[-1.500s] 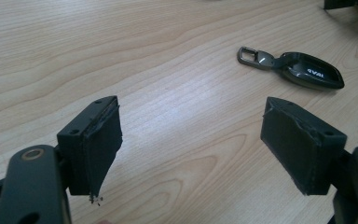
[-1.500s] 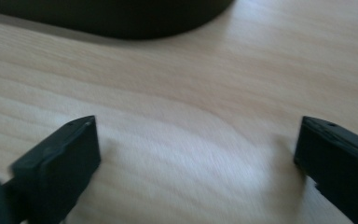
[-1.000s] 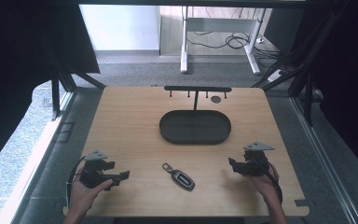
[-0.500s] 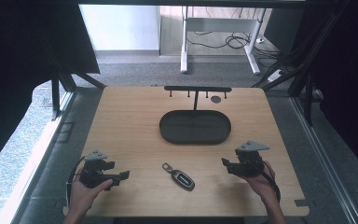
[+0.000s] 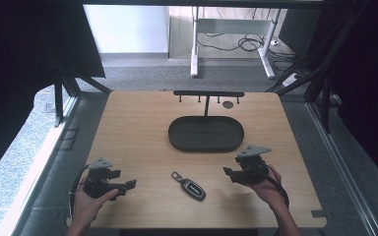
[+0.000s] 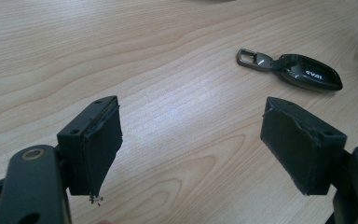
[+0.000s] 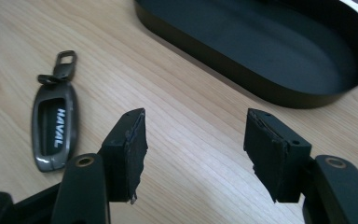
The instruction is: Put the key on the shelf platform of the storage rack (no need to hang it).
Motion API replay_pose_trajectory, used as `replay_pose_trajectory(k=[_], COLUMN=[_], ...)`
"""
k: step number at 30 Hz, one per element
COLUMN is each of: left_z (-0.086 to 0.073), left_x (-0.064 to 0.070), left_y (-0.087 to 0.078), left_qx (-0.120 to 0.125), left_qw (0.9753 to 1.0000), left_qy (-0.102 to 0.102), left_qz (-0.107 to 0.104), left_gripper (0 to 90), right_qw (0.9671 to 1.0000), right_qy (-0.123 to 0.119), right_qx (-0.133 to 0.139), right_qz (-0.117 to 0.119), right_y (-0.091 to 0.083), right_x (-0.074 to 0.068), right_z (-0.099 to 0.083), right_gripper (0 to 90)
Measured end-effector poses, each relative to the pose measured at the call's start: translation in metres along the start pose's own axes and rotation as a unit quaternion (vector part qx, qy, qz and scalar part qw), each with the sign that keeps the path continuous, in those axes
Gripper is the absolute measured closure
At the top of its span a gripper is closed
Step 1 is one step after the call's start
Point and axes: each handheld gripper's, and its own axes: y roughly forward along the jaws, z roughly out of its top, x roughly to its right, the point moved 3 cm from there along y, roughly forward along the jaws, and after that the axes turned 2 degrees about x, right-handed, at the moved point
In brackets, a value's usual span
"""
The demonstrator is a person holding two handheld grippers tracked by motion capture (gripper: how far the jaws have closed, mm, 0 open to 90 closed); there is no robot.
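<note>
A dark car key fob (image 5: 190, 186) with a metal clip lies flat near the front middle of the wooden table (image 5: 133, 128). Lettering shows on the fob (image 6: 305, 72) in the left gripper view and on the fob (image 7: 55, 127) in the right gripper view. My left gripper (image 5: 128, 185) rests at the front left, open, nothing between its pads (image 6: 100, 144). My right gripper (image 5: 228, 173) is at the front right, pointing toward the fob, open and empty, its pads (image 7: 133, 149) apart. A black oval tray (image 5: 205, 134) sits mid-table; its rim (image 7: 223, 60) lies just beyond the right jaws.
A black rack with small pegs (image 5: 208, 93) stands behind the tray, a round dark disc (image 5: 228, 104) beside it. The table's front edge runs just below both hands. Dark frame posts flank the table; a white desk and cables are beyond the far edge.
My right gripper has moved left and slightly toward the front, closer to the key fob. The left gripper and the fob have stayed put.
</note>
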Motion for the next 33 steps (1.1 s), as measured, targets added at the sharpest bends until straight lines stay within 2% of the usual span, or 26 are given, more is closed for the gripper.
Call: replay_pose_trajectory(k=[5,14,16,18,25,33], left_z=[0.0,0.0,0.0,0.0,0.0,0.0], left_x=[0.0,0.001,0.001,0.001,0.002,0.002], left_y=[0.0,0.001,0.001,0.001,0.001,0.001], left_qx=[0.0,0.0,0.0,0.0,-0.001,-0.003], left_qw=[1.0,1.0,1.0,1.0,1.0,1.0], left_qy=[-0.002,0.0,0.0,0.0,0.0,0.002], left_qz=[0.0,-0.001,0.0,0.0,-0.002,-0.004], left_gripper=[20.7,20.7,20.7,20.7,20.7,20.7], right_qw=[0.9997,0.9988,0.998,0.9976,0.9941,0.9905], right_qy=[-0.008,-0.019,-0.031,-0.034,-0.062,-0.077], right_qx=[-0.017,-0.03,-0.04,-0.043,-0.064,-0.084], right_qz=[0.012,0.035,0.039,0.041,0.062,0.077], right_y=[0.004,0.005,0.007,0.009,0.022,0.035], right_x=[-0.008,-0.017,-0.022,-0.025,-0.042,-0.058], right_z=[0.012,0.024,0.028,0.029,0.039,0.044], right_gripper=[42.6,42.6,42.6,42.6,42.6,42.5])
